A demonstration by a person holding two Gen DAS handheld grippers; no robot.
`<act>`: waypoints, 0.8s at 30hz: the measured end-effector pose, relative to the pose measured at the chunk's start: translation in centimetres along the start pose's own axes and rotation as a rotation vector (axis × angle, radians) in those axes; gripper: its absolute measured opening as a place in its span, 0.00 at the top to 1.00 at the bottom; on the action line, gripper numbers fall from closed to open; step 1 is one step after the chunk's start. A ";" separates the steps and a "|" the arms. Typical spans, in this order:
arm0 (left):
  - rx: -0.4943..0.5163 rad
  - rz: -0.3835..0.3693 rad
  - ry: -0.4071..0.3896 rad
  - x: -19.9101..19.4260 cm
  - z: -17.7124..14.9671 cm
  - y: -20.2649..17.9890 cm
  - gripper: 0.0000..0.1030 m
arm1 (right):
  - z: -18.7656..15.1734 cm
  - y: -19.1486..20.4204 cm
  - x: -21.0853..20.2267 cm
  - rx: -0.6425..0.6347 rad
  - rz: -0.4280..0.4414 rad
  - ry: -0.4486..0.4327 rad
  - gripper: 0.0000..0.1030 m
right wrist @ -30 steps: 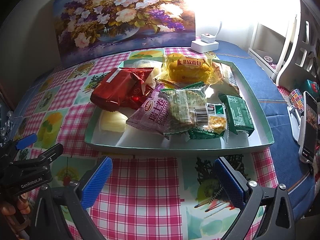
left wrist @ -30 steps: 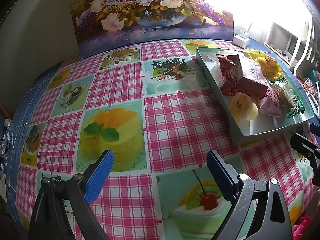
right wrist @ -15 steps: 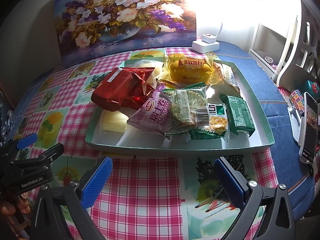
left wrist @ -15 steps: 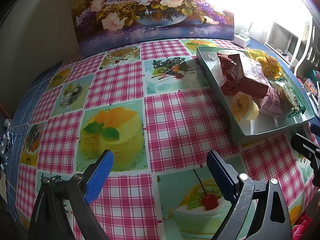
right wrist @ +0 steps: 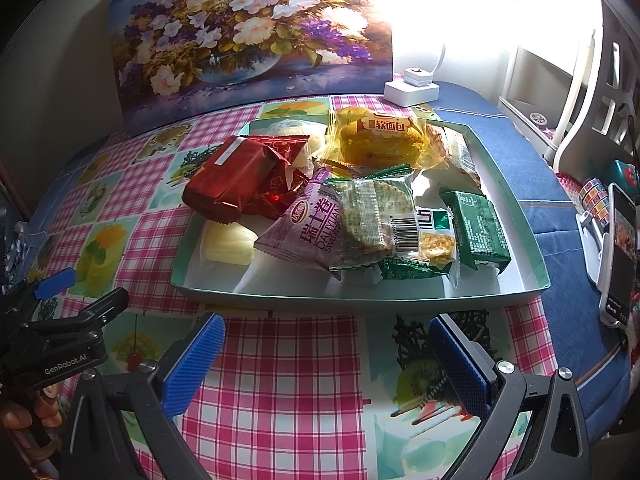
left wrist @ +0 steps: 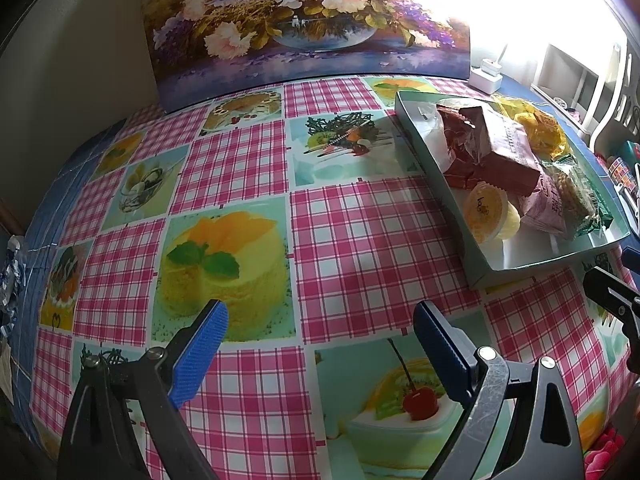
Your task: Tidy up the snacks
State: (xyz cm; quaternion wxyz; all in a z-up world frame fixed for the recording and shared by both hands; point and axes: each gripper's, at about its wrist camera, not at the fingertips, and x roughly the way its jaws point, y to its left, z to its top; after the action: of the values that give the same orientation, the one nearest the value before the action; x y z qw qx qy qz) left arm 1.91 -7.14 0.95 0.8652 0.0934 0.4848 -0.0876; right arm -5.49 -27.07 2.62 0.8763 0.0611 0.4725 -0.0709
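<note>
Left hand-held gripper (left wrist: 320,326): your jaws stand wide apart with nothing between them, hanging over the bare checked cloth, well to the left of the tray.
Right hand-held gripper (right wrist: 326,344): your jaws are also spread, empty, just in front of the tray's near wall and not touching it.
Worktop (left wrist: 360,240): covered in a pink-check cloth with printed dessert pictures; a blue cloth shows at its right side in your right view.
Tray (right wrist: 360,294): a shallow white tray with a teal rim, lying flat on the worktop; all the snacks you can see are inside it, piled loosely.
Red packs (right wrist: 236,178): two shiny red wrappers at the tray's left, one lying partly on the other.
Jelly cup (right wrist: 226,244): pale yellow, on its side at the near left corner of the tray, just below the red packs.
Purple pack (right wrist: 308,226): in the middle, touching the red packs and lying under the edge of the cracker pack.
Cracker pack (right wrist: 372,220): clear wrapper with round crackers, centre of the tray, over a green wrapper.
Green pack (right wrist: 478,226): on the right side of the tray, beside the crackers.
Yellow bread (right wrist: 380,138): in a clear bag at the far side of the tray.
Painting (right wrist: 248,40): flowers in a bowl, standing upright at the back of the worktop.
Phone (right wrist: 620,256): on a stand at the far right, off the tray.
</note>
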 end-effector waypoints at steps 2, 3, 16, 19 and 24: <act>-0.002 0.000 0.001 0.0 0.0 0.0 0.09 | 0.0 0.0 0.0 0.000 0.000 0.000 0.00; -0.002 0.000 0.001 0.0 0.0 0.0 0.09 | 0.0 0.0 0.0 0.000 0.001 0.000 0.00; -0.003 -0.001 0.005 0.2 -0.1 0.1 0.09 | 0.0 0.0 0.1 -0.001 0.002 0.003 0.00; -0.003 -0.002 0.006 0.2 -0.1 0.2 0.09 | 0.0 0.0 0.2 0.000 0.005 0.005 0.00; -0.001 0.000 0.006 0.3 -0.2 0.1 0.09 | -0.1 0.0 0.3 0.000 0.006 0.007 0.00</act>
State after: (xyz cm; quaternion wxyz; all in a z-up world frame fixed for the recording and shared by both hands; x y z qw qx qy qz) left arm 1.91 -6.97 0.63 0.8637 0.0929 0.4876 -0.0872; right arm -5.43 -27.12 2.33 0.8749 0.0630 0.4754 -0.0680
